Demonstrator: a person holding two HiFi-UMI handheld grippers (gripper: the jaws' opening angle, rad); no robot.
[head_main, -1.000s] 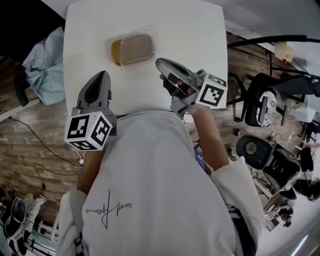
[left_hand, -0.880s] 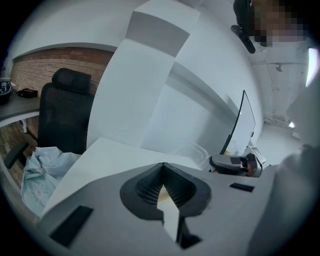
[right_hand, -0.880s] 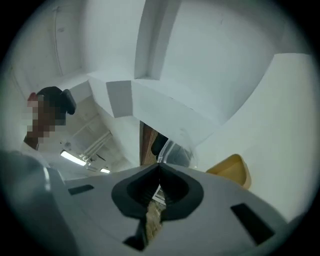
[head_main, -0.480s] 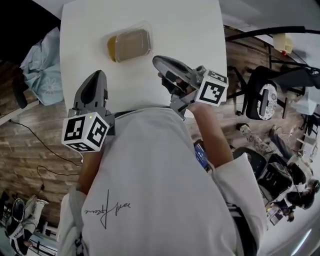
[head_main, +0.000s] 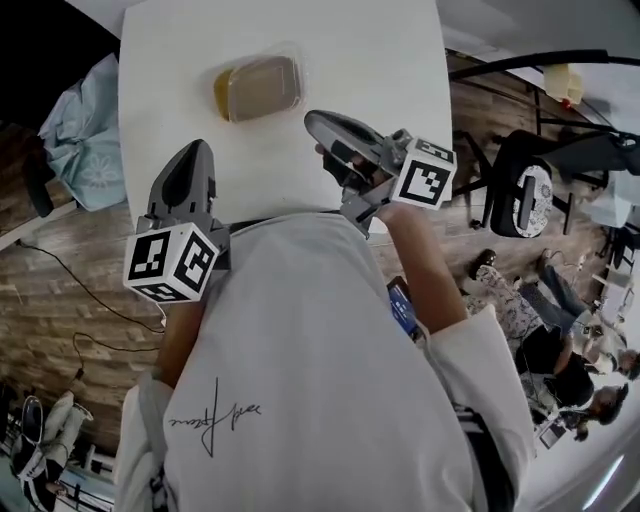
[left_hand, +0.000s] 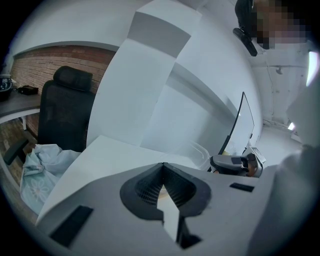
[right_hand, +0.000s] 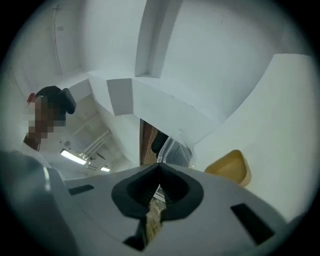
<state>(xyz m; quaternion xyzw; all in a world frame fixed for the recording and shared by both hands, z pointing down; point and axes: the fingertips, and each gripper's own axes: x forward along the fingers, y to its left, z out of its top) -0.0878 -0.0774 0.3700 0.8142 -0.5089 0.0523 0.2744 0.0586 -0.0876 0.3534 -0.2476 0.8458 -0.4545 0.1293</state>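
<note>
Lower half of the head view: left gripper (head_main: 196, 152) and right gripper (head_main: 316, 122) both reach over the near edge of the white bench (head_main: 380, 60). Left gripper jaws are together with nothing between them; right gripper jaws are likewise together and empty. Beyond them, upper middle of the frame, a clear lidded container (head_main: 258, 88) with brown contents lies flat on the bench, long axis left to right. It sits up and right of the left gripper, up and left of the right gripper. The right gripper's tip is the nearer, not touching. A pale blue cloth (head_main: 85, 130) lies off the bench's left edge.
</note>
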